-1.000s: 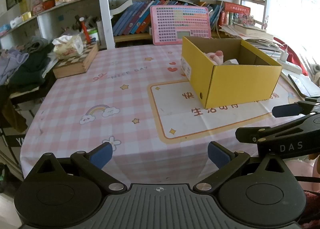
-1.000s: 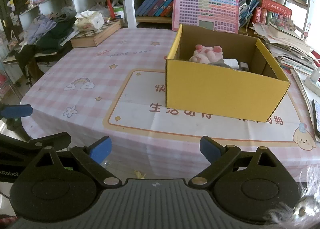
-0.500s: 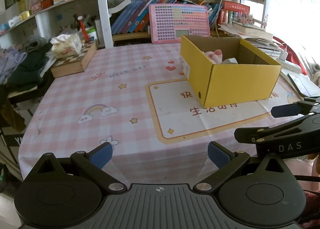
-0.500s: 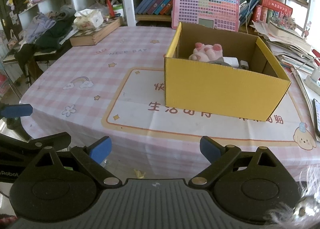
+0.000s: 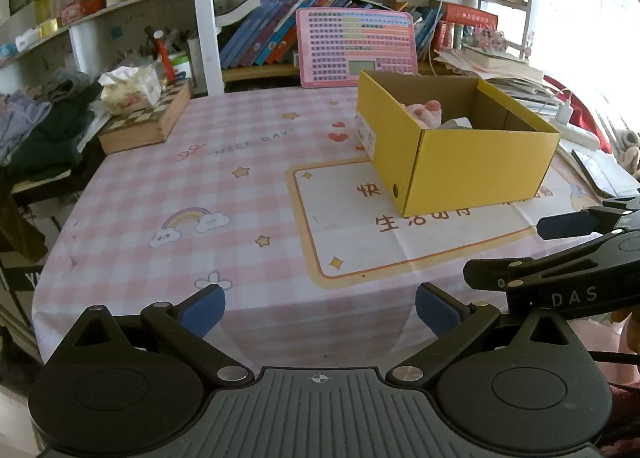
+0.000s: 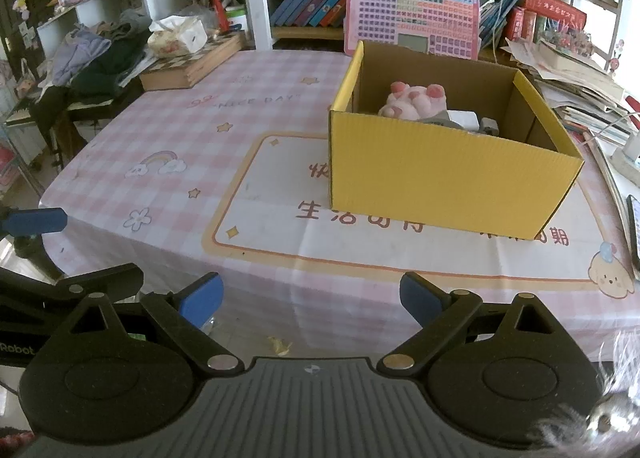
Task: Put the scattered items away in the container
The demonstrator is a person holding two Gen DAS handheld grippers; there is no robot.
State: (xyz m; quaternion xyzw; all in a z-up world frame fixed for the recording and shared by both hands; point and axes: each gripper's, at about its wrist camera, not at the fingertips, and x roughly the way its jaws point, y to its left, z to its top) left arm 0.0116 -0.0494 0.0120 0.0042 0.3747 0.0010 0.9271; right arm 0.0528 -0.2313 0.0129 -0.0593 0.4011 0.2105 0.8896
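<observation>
A yellow cardboard box (image 5: 476, 166) (image 6: 444, 178) stands open on the right half of the pink checked tablecloth (image 5: 224, 194) (image 6: 188, 130). Inside it lie a pink plush toy (image 6: 414, 98) (image 5: 426, 112), a white item (image 6: 464, 118) and a small grey one. My left gripper (image 5: 318, 310) is open and empty, held off the table's near edge. My right gripper (image 6: 310, 296) is open and empty too, just in front of the near edge, with the box ahead and to its right. Each gripper shows at the side of the other's view.
A wooden chessboard box (image 5: 146, 120) with a tissue pack (image 5: 130, 88) sits at the table's far left corner. A pink keyboard toy (image 6: 412, 16) leans behind the box against bookshelves. Clothes (image 6: 100, 58) pile at the left, papers, a power strip (image 5: 576, 132) and a phone at the right.
Both views have pulled back slightly from the table, so the box looks a little farther. Both grippers stay open and empty.
</observation>
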